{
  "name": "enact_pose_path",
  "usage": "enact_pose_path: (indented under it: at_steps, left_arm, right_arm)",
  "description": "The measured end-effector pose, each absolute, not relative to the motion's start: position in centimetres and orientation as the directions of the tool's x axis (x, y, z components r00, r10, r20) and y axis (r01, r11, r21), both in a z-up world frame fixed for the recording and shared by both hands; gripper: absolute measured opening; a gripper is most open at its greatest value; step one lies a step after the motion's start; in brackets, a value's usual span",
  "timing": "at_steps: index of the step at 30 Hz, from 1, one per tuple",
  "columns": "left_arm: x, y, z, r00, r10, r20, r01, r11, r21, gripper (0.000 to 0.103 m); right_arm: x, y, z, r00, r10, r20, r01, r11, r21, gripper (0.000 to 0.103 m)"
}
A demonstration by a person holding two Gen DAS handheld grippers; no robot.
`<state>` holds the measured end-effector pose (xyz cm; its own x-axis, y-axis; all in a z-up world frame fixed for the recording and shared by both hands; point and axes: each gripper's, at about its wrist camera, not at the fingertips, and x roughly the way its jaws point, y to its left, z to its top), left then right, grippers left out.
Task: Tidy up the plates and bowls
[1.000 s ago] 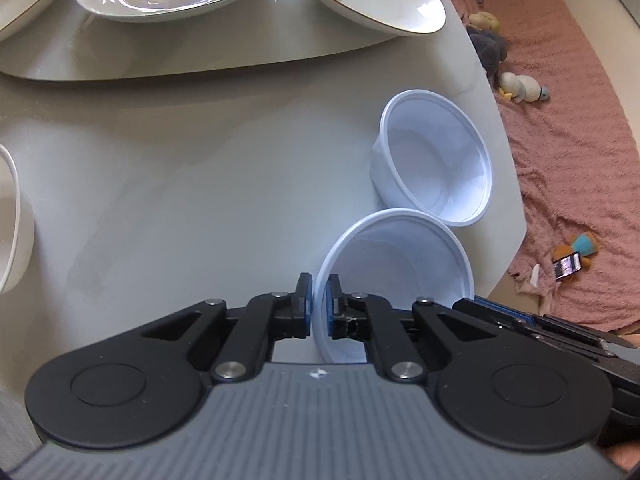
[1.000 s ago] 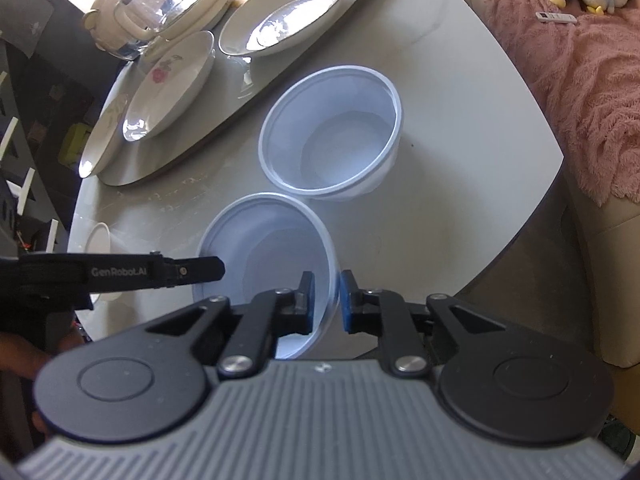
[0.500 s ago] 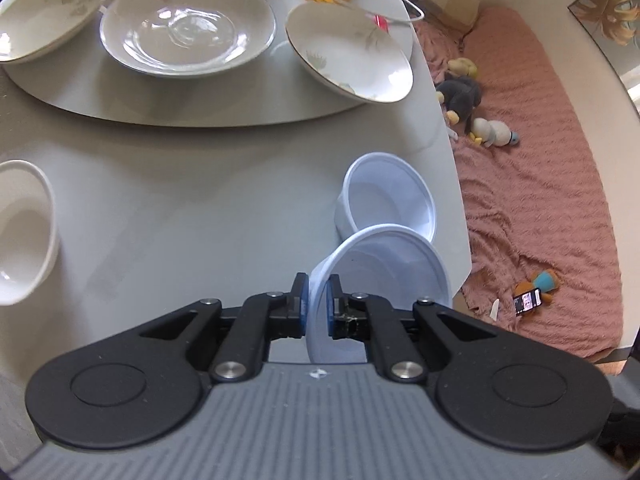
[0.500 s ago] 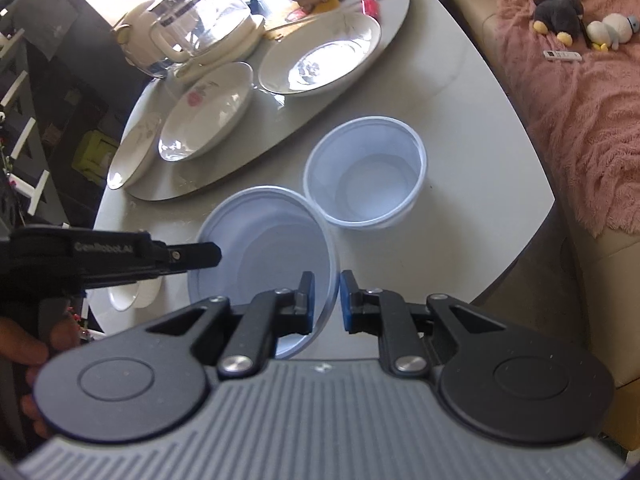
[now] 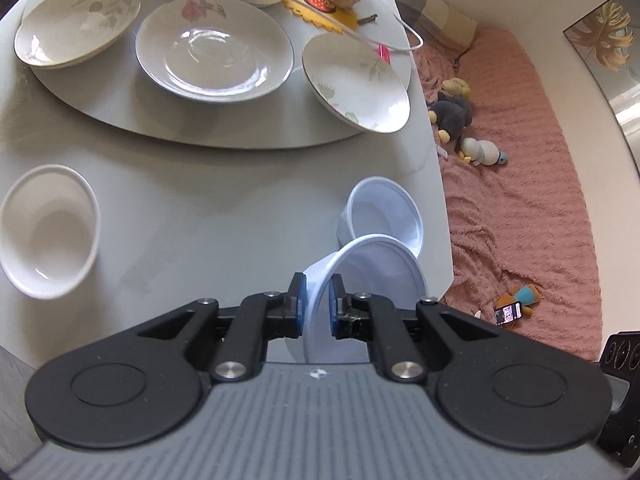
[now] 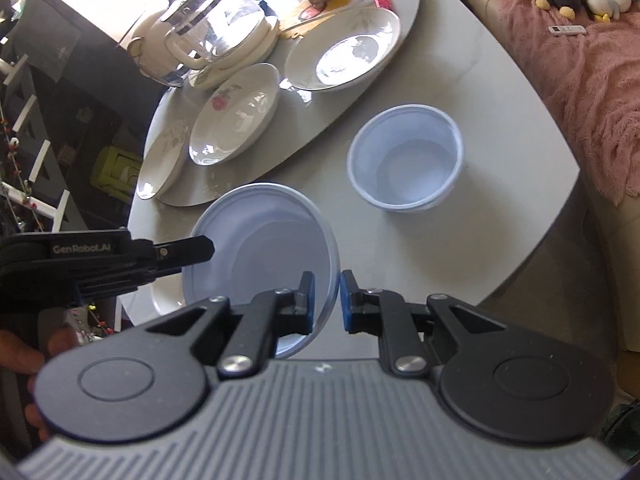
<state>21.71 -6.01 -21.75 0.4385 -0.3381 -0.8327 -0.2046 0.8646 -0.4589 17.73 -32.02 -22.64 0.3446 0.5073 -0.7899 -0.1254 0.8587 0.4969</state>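
Left gripper [image 5: 317,300]: its jaws are opening, with the rim of the lifted plastic bowl [image 5: 376,268] between the blue pads; whether the pads press on the rim is not clear.
Right gripper [image 6: 326,300]: closed on the opposite rim of the same bowl, one pad inside the wall and one outside.
Lifted plastic bowl: clear and thin-walled, held in the air above the table [image 5: 208,200], tilted so its mouth faces away from the left camera; in the right wrist view it hangs over the table's near edge.
Second plastic bowl [image 6: 406,160]: stands upright on the table near the edge that faces the pink blanket [image 5: 520,200]; in the left wrist view it sits just beyond the lifted bowl and partly behind it.
White bowl [image 5: 48,232]: upright on the table, near the left edge of the left wrist view, well apart from the plastic bowls.
Plates: three lie in a row on the round turntable [image 5: 224,136] at the far side of the table, namely a leaf-patterned plate [image 5: 76,24], a rose-patterned plate [image 5: 214,50] in the middle, and a third plate [image 5: 356,82] at the turntable's edge nearest the blanket.
Glass kettle [image 6: 208,20]: on its cream base behind the plates.
Person's hand [image 6: 24,356]: holds the left gripper's handle, seen at the left edge of the right wrist view.
Soft toys [image 5: 460,120]: lie on the pink blanket beside the table.
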Motion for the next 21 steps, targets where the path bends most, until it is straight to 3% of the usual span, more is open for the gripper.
enact_pose_path:
  at_steps: [10, 21]
  left_arm:
    - [21.5, -1.0, -19.6, 0.471, -0.381, -0.795, -0.126, 0.863, -0.489, 0.012]
    - [20.8, 6.6, -18.1, 0.514, -0.376, -0.771, -0.174, 0.835, -0.523, 0.014]
  right_arm:
    - [17.9, -27.5, -20.6, 0.393, 0.482, -0.783, -0.168, 0.875, 0.455, 0.016]
    - [18.4, -21.4, -19.8, 0.394, 0.510, -0.765, -0.243, 0.860, 0.449, 0.016]
